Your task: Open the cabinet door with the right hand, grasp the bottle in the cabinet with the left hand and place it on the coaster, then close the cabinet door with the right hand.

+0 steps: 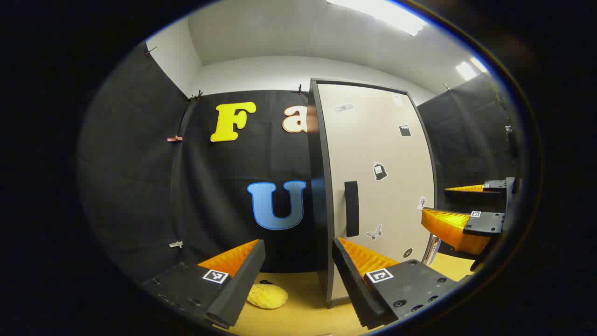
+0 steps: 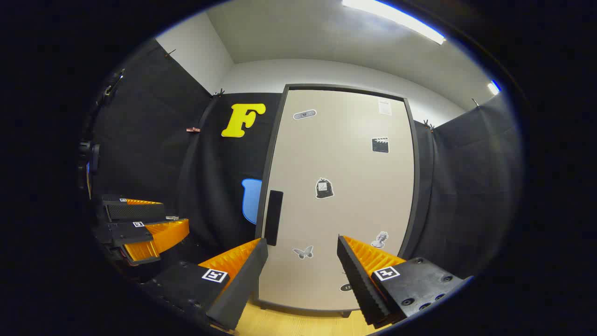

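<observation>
Left gripper view: we record the left gripper [image 1: 298, 275] with fingers spread wide, gripping nothing, held above the pale wooden tabletop [image 1: 303, 317]. A yellow round scalloped coaster [image 1: 267, 296] lies on that tabletop between the fingers. The tall beige cabinet door [image 1: 378, 186] with dark frame and black vertical handle [image 1: 351, 208] is shut; the bottle is hidden behind it. The right gripper [image 1: 459, 210] shows at right, open. Right gripper view: our right gripper [image 2: 302, 275] is wide open, empty, facing the door [image 2: 345, 196], near its handle [image 2: 274, 217]. The left gripper [image 2: 154, 219] shows at left.
</observation>
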`<state>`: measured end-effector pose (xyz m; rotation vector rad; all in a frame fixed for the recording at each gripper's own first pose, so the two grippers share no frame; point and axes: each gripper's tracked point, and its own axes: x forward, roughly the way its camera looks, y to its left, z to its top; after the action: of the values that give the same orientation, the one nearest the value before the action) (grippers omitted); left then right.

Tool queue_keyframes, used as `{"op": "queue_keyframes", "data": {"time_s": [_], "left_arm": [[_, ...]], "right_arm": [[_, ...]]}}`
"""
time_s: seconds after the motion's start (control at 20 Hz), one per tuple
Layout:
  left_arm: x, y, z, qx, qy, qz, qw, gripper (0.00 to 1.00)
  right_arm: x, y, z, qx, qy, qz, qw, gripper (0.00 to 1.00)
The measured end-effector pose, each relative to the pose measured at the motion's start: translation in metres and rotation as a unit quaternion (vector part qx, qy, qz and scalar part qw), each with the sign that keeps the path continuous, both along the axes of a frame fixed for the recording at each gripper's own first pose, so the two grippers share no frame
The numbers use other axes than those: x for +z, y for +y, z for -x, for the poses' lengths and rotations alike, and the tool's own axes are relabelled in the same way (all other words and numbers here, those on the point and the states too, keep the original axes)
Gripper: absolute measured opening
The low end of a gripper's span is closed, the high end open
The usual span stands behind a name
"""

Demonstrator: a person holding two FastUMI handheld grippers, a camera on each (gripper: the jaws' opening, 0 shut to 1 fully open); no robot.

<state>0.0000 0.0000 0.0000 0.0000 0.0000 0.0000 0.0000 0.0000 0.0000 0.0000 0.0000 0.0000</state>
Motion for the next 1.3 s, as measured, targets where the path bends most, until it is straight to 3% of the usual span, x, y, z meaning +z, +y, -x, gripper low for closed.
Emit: {"op": "queue_keyframes", "data": {"time_s": [1.3], "left_arm": [[-0.005, 0.007, -0.008, -0.009, 0.006, 0.005, 1.0, 0.92]], "right_arm": [[0.0, 0.007, -0.012, 0.0, 0.005, -0.019, 1.0, 0.97]]}}
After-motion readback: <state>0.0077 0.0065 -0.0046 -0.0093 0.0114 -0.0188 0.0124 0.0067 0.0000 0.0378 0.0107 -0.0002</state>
